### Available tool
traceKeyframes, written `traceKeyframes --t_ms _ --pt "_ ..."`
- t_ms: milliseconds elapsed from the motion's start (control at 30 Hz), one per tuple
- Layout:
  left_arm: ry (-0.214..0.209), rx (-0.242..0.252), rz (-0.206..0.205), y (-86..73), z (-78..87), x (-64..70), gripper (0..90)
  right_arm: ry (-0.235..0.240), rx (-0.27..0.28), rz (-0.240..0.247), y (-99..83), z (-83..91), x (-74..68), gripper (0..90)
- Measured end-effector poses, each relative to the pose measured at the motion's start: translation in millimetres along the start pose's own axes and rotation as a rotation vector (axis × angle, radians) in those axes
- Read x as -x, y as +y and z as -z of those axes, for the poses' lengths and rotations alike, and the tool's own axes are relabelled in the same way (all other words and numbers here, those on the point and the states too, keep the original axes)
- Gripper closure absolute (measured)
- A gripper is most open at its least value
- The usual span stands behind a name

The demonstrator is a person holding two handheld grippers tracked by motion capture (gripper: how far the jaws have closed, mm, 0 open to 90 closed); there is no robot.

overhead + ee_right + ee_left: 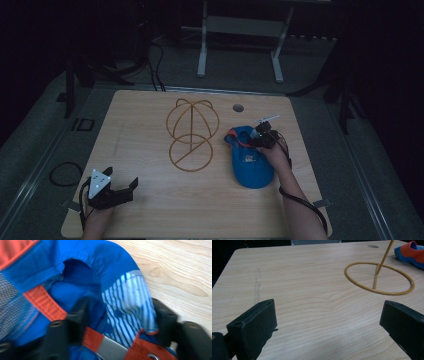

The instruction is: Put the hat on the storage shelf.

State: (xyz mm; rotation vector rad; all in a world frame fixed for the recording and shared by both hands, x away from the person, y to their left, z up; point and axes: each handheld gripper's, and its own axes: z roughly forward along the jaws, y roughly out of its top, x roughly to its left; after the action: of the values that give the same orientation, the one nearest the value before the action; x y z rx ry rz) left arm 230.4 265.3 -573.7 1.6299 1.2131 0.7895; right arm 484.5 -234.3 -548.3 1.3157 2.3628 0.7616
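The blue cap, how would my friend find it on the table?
Look at the wooden table, then right of the yellow wire stand. The blue cap lies there with the right claw pinching its back. It's the only soft blue thing, trimmed orange.

L gripper (pixel 121 187) jaws wide apart, R gripper (pixel 260 138) clamped on fabric

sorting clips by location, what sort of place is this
Probably a lab or workshop set up for recording, not a home: a bare light wooden table on grey carpet, black cables trailing on the floor, and a white metal stand frame behind in a dark room.
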Motion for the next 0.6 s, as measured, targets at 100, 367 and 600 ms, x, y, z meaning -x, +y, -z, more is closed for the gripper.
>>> traceKeyframes --t_ms 100,367,600 --pt "0.003 0.001 0.001 0.1 0.1 -0.1 1.3 0.017 -0.002 0.031 1.3 1.3 -3.7 57.8" --pt "0.004 -0.005 -0.001 0.3 -0.2 0.5 1.3 0.031 -0.020 0.092 3.9 2.2 -13.9 82.7" --pt "0.003 -0.011 0.005 0.7 -0.4 -0.1 1.3 0.004 0.037 0.067 1.2 11.7 -15.9 84.1"
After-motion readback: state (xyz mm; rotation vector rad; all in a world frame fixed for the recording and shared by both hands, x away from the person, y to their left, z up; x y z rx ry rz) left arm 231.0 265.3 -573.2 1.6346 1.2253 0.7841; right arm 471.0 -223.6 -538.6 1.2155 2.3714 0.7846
